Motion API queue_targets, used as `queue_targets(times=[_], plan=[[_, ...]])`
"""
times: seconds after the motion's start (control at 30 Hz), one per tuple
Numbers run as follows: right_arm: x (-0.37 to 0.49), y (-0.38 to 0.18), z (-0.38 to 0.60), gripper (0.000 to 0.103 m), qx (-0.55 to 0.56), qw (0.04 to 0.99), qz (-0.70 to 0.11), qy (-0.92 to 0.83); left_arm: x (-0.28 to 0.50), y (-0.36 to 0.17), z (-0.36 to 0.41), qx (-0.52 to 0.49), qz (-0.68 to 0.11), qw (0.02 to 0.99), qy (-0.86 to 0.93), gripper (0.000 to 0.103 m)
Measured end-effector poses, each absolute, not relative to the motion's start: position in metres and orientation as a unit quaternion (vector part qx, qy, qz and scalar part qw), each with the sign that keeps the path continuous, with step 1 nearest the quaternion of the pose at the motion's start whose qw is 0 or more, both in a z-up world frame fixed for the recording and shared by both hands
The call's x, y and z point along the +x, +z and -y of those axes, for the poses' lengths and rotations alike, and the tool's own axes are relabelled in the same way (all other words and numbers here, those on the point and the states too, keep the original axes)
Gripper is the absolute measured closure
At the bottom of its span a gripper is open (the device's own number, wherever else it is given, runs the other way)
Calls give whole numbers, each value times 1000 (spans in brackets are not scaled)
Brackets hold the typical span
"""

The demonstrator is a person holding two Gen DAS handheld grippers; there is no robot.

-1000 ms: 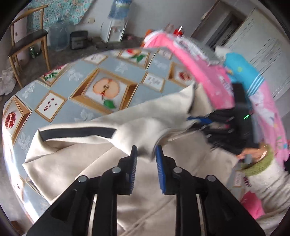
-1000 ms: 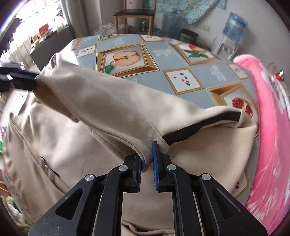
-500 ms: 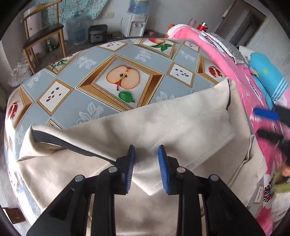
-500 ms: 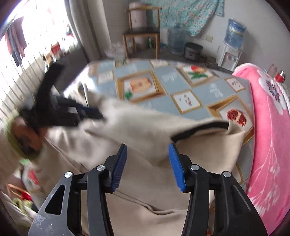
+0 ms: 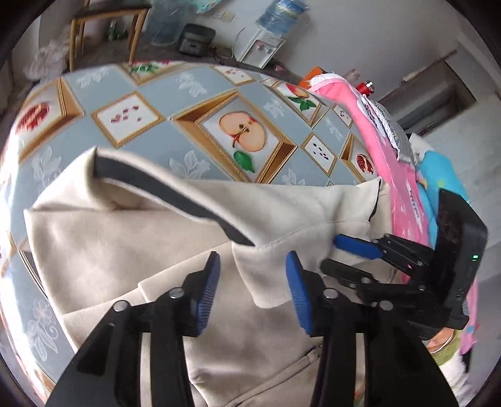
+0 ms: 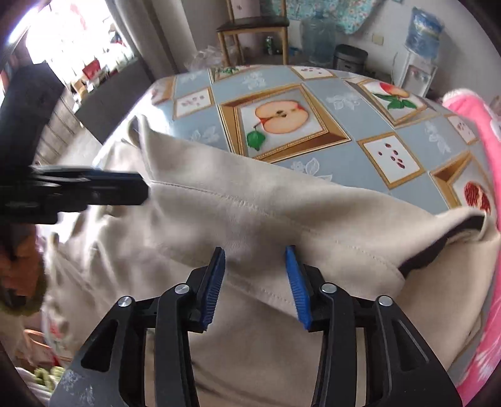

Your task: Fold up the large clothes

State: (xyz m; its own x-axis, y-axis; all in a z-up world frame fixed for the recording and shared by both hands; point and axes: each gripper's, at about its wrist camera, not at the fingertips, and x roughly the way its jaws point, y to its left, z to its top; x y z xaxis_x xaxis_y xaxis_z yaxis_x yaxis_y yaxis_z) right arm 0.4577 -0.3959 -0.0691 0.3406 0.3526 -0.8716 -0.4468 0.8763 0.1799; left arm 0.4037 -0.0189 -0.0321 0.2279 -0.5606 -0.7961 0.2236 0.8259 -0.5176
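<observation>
A large beige fleece garment with black trim point(image 5: 131, 238) is spread on the fruit-patterned surface point(image 5: 194, 103). A folded flap is released: the left hand-held gripper point(image 5: 252, 275) and right hand-held gripper point(image 6: 255, 275) are held apart, empty. Regrasping toward six o'clock is probably called for next.

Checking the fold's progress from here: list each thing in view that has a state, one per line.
Left gripper: open, jaws either side of a cloth corner, not clamped.
Right gripper: open, over the folded edge.
Beige garment: on the table, top part folded over, black lining showing.
Tablecloth: spread flat, near part covered by the garment.
Pink cloth: lying along the table's edge.
Wooden chair: upright, seat empty.
</observation>
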Motion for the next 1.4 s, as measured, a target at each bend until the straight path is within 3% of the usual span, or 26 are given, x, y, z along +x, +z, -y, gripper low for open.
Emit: queue_targets(times=[0.07, 0.13, 0.43, 0.8, 0.87, 0.97, 1.03, 1.13, 1.4], plan=[[452, -53, 416, 43, -5, 827, -505, 247, 408, -40, 13, -185, -585, 747, -256, 54], [449, -40, 443, 37, 34, 837, -495, 229, 413, -48, 6, -227, -599, 725, -254, 54], [477, -92, 541, 36, 262, 761, -570, 163, 421, -63, 2, -315, -600, 686, -264, 54], [480, -106, 533, 39, 314, 718, -587, 203, 418, -59, 16, -303, -614, 675, -274, 55], [480, -106, 531, 43, 308, 718, -591, 199, 416, -61, 18, -296, -620, 675, -270, 59], [479, -104, 526, 59, 277, 730, -597, 184, 417, -64, 22, -264, -624, 691, -253, 85], [480, -99, 524, 67, 252, 739, -598, 179, 417, -62, 26, -248, -617, 702, -254, 90], [481, -96, 524, 92, 260, 729, -599, 203, 420, -53, 32, -216, -604, 725, -253, 93], [508, -72, 515, 97, 221, 775, -561, 191, 440, -33, 39, -151, -552, 782, -248, 97]])
